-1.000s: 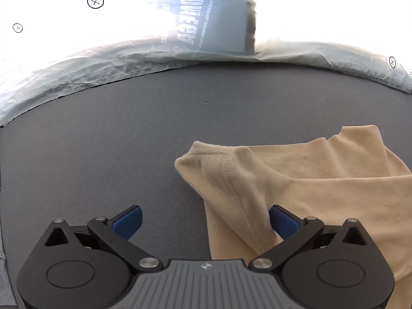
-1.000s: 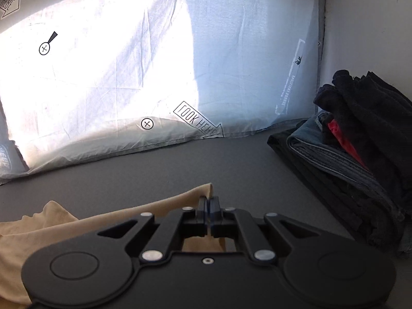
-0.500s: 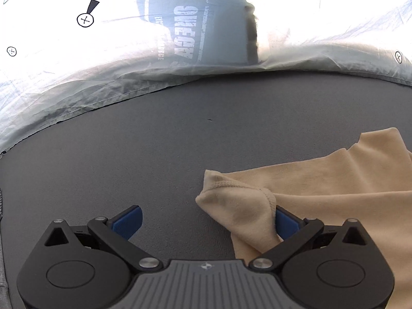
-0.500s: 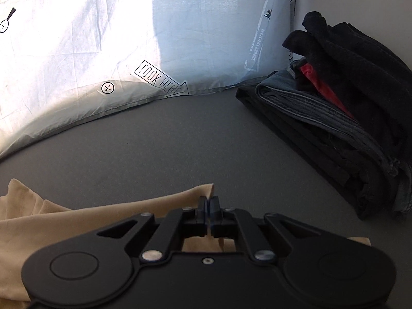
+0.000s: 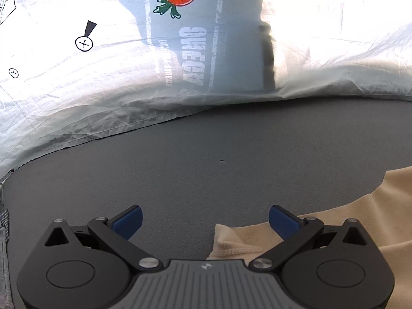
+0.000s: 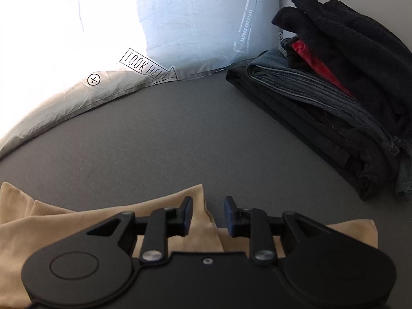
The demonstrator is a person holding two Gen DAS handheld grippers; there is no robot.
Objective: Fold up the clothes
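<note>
Beige shirt (image 6: 64,226) flat on grey bench (image 6: 154,141), under right gripper (image 6: 208,212), jaws opening, corner between them; left gripper (image 5: 205,220) wide apart at sleeve end. Long axis runs side to side.

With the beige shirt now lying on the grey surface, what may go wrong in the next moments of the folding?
1. The right claw is opening, and an upright fold of the beige cotton shirt lies between its fingers; pulling away may drag it and spoil the fold.
2. The open left claw hangs over the shirt's stitched hem, which may catch a finger.
3. The pile of dark folded clothes lies close on the right; a wide swing may knock it.
</note>
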